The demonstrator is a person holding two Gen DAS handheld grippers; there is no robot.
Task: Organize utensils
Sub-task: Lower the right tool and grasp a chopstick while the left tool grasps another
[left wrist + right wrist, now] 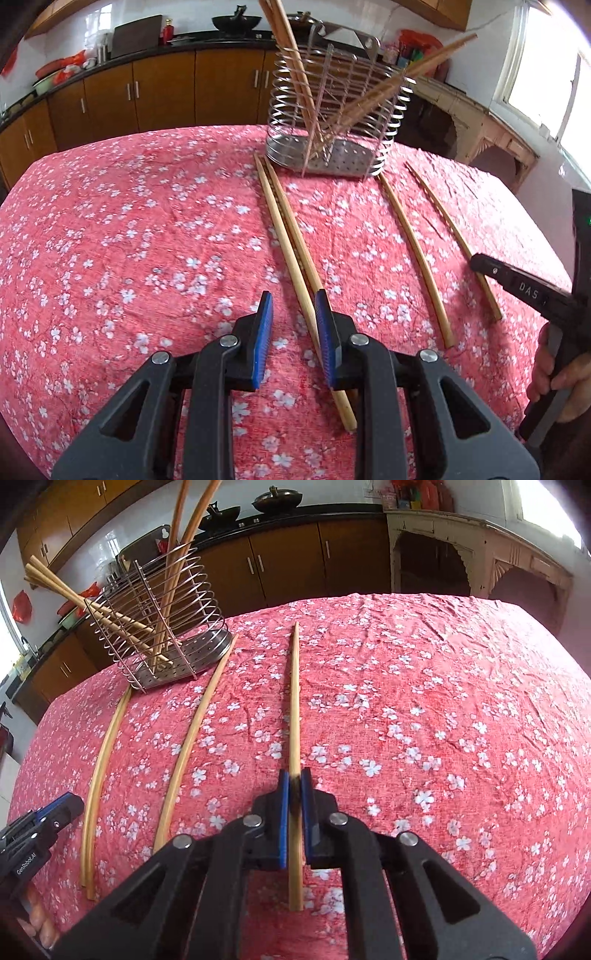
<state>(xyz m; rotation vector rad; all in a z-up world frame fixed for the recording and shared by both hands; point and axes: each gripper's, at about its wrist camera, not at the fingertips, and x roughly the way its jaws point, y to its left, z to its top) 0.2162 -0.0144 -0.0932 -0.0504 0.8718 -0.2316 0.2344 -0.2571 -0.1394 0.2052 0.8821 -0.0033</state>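
Jaws on my right gripper (294, 786) are pressing together on a single bamboo chopstick (294, 701), pinching it near its thicker end low in the centre of the right wrist frame while the rest of it is running straight up the picture across the pink floral tablecloth (424, 701) covering the tabletop. My left gripper (293, 314) is hanging with its jaws apart over a pair of chopsticks (284, 229) lying side by side; one blue pad is sitting just beside the pair, and nothing is clamped there yet. Two more loose chopsticks (413, 251) are lying to the right in that frame, near the wire utensil holder (332, 122) at upper centre, which is already carrying several leaning sticks.

I am judging these sticks to be light, stiff and smooth, so they are likely to roll or pivot in a narrow pinch. Taking hold a little in from the thick end, as my right side is doing, is keeping the tip free to aim into the holder; gripping nearer the middle would be steadying the swing. For the pair, I am expecting that closing squarely across both together is safest, since a skewed bite could be flicking one away.
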